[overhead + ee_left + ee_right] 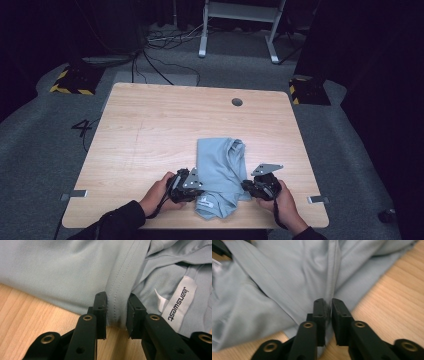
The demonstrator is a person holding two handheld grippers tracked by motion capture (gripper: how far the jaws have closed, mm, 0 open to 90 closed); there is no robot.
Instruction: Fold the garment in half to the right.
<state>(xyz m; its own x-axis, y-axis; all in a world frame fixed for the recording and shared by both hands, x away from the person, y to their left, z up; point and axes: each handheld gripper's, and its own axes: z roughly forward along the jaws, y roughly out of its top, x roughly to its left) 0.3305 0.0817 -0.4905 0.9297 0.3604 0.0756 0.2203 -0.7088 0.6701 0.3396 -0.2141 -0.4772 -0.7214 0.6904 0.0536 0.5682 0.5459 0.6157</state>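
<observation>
The folded garment lies on the tabletop between the two claws, at the near edge. The left claw sits at the garment's left border, the right claw at its right border, each with a fold of cloth between its jaws. Seen from the left claw, a stitched seam runs straight ahead from the jaws, and a label lies just to its right on the cloth. A cable hole lies well beyond both claws, near the tabletop's far edge.
</observation>
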